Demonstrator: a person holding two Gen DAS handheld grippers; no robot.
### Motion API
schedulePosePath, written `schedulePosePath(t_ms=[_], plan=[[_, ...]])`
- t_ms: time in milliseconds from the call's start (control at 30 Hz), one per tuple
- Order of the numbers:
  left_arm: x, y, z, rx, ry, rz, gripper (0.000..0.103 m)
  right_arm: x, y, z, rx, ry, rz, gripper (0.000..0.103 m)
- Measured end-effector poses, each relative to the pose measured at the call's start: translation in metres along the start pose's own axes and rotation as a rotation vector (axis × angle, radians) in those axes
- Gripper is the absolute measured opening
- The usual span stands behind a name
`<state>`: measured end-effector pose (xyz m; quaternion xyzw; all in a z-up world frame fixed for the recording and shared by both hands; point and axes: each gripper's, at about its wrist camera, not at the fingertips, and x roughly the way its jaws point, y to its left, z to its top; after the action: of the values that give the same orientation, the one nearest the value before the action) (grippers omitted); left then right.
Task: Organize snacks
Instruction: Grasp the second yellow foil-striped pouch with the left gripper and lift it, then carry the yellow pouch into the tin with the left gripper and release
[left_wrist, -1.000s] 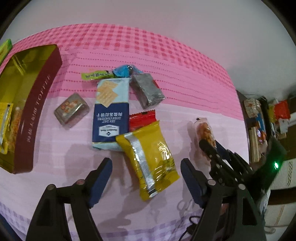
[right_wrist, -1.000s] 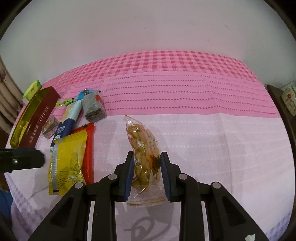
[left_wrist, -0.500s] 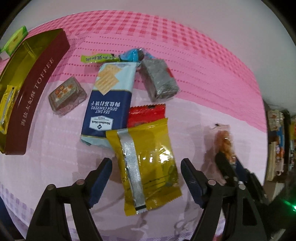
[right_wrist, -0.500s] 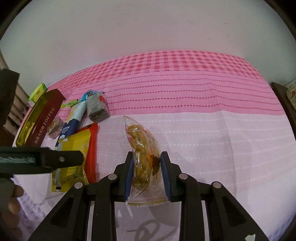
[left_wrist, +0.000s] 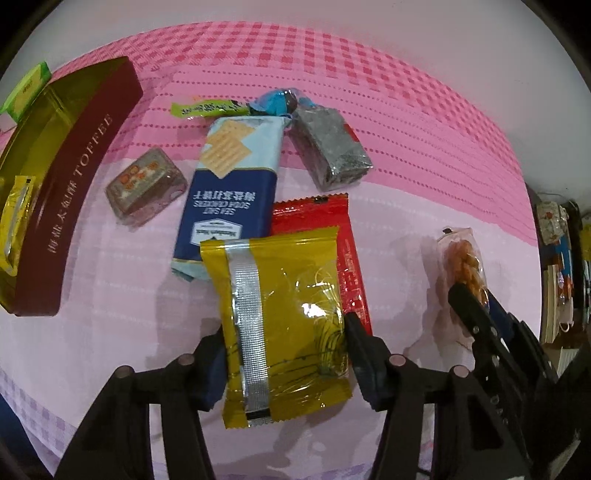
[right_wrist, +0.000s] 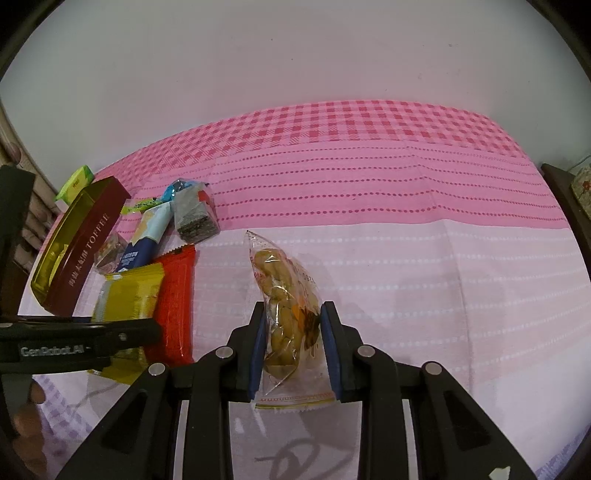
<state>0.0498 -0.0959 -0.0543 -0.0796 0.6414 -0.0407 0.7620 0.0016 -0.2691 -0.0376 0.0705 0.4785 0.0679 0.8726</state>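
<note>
Here each hand-held gripper clamps a packet lengthwise: left (left_wrist: 284, 363) the yellow packet (left_wrist: 282, 321), right (right_wrist: 293, 349) the clear bag (right_wrist: 286, 310).

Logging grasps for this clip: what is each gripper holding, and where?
Right gripper: clear snack bag, pinched across its lower half. Left gripper: yellow packet, jaws at its side edges.

A pink tablecloth (right_wrist: 369, 192) covers the table, checked in darker pink along its far edge, crossed by dotted stripes further in, and paling to near white toward the near side. Behind it rises a plain pale wall (right_wrist: 295, 66). At the right edge of the left wrist view stands a cluttered shelf (left_wrist: 557, 266) of small items (too blurred to name), and a dark wooden edge (right_wrist: 565, 192) shows beside the cloth in the right wrist view.
</note>
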Motion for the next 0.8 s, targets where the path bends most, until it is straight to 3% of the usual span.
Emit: schedulePosePath(t_ms=[333, 800], plan=[[-0.034, 0.012, -0.008, 0.067, -0.073, 0.028, 0.057, 0.001, 0.005, 0.002, -0.012, 0.005, -0.033, 0.026], [-0.079, 0.064, 0.002, 0.100, -0.167, 0.088, 0.057, 0.005, 0.015, 0.005, -0.031, 0.024, -0.099, 0.026]])
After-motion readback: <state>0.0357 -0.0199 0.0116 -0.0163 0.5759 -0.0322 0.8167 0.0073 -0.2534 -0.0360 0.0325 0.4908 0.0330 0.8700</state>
